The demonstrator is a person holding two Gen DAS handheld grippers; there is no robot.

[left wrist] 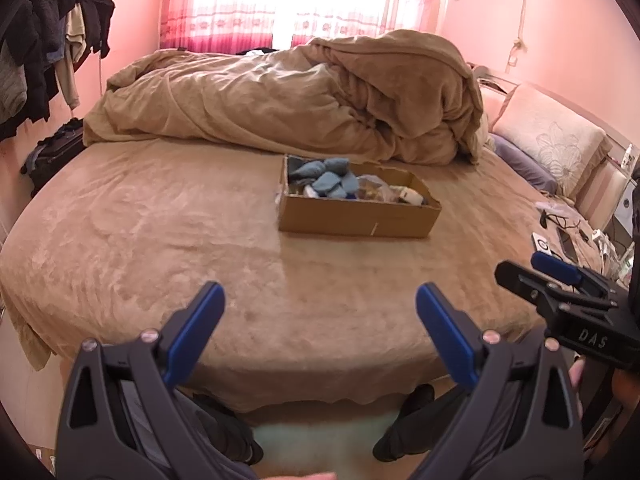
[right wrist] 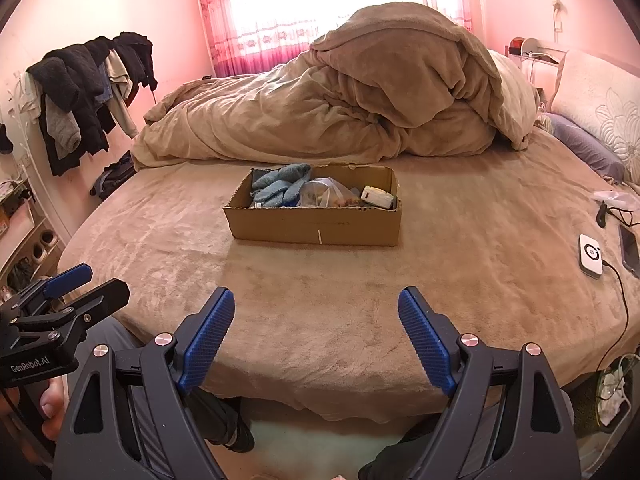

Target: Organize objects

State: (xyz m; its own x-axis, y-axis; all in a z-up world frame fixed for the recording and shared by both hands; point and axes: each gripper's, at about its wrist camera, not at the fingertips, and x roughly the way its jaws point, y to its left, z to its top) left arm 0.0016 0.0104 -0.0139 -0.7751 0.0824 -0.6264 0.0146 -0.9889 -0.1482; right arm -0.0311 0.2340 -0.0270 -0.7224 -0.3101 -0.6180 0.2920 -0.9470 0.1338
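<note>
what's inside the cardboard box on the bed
The cardboard box holds fluffy blue cloths at its left end, a clear plastic bag in the middle and a small white packet on the right. Whatever lies beneath them is covered.

- We see a box [right wrist: 316,224] mid-bed [right wrist: 160,256], cloths [right wrist: 280,186] in its left end.
- Behind it lies a heaped blanket [right wrist: 360,100]; pillows [right wrist: 600,100] lie right.

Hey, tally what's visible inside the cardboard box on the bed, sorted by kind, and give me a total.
Blue fluffy cloth pile: 1
Clear plastic bag with contents: 1
Small white box: 1
Total: 3 visible; anything underneath is hidden.
</note>
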